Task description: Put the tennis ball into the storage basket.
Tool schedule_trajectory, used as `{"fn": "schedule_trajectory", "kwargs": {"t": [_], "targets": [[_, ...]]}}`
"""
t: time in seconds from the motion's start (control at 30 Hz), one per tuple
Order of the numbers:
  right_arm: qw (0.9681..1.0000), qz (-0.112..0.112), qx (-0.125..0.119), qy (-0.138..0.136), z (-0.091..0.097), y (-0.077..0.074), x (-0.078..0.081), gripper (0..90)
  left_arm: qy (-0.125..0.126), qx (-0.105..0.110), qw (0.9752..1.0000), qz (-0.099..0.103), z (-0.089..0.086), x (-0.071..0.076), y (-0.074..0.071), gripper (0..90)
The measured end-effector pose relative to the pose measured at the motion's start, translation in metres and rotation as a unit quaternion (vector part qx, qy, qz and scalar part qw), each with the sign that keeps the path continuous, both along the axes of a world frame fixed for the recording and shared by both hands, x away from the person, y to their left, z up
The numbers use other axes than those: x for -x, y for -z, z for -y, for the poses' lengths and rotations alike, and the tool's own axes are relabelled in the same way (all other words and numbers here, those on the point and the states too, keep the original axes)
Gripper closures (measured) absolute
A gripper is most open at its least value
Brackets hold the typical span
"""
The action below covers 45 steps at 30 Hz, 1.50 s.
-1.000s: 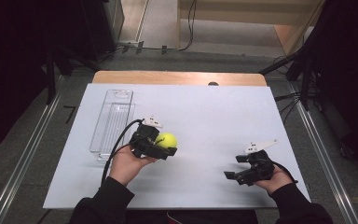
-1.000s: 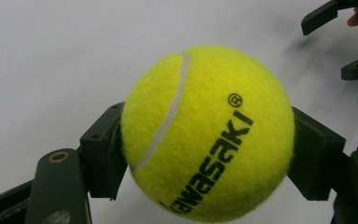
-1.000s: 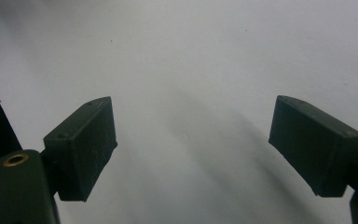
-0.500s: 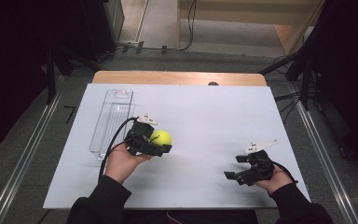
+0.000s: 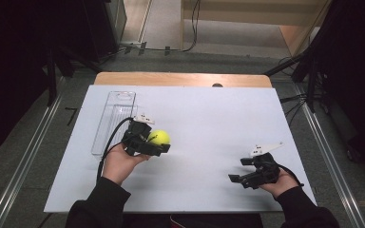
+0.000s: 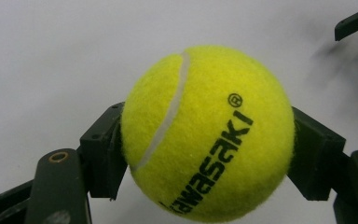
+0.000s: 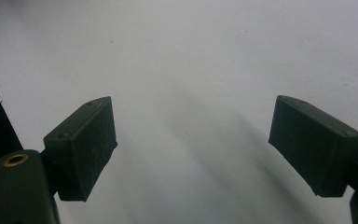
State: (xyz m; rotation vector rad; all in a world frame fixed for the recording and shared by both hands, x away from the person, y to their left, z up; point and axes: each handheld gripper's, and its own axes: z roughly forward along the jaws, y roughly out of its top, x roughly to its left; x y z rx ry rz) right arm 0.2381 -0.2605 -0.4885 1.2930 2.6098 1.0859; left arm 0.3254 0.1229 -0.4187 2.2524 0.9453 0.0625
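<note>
Between the pads of my left tongs (image 6: 205,154) sits the tennis ball (image 6: 208,133), pinched on both flanks, jaws partway in & pressed to the felt. In the high view the ball (image 5: 159,137) is just above the worktop (image 5: 209,114), left of centre, close beside the clear tray (image 5: 115,118).

What changed vs a sec ago: my left hand (image 5: 123,161) w/ the ball has drifted a little toward the tray side & slightly up the sheet; grip looks the same, no slip. Right tongs (image 5: 247,176) haven't budged, parked near the front right corner, jaws wide apart, nothing in them. In the right gripper view the pads (image 7: 81,149) frame bare white surface.

My read: the pick is done, I'm in the carry phase, prob. heading for the tray, though I can't be sure of the drop spot yet.

Materials: ball = fuzzy yellow-green felt, round, white curved seam, black print on it; should give a bit under the pads, so grip feels safe. Pads = matte black blocks, flat-faced. Tray = long, narrow, see-through plastic w/ rounded corners, looks empty. Worktop = smooth white sheet over a wood board; wood edge shows at the far side.
</note>
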Motion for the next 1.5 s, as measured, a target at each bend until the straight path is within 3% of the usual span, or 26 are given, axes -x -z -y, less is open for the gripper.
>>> {"fn": "schedule_trajectory", "kwargs": {"t": [0.6, 0.73, 1.5], "targets": [[1.0000, 0.000, -0.001, 0.001, 0.000, 0.000, 0.000, 12.9, -0.040, 0.001, 0.9992, 0.005, -0.027, -0.010, -0.005, 26.8], [1.0000, 0.000, -0.001, 0.001, 0.000, 0.000, 0.000, 12.9, -0.050, -0.006, 0.9987, 0.009, -0.031, -0.011, -0.007, 26.7], [1.0000, 0.002, 0.000, -0.001, 0.000, 0.000, 0.000, 12.9, -0.095, 0.004, 0.9954, 0.016, -0.060, -0.017, -0.017, 26.7]]}}
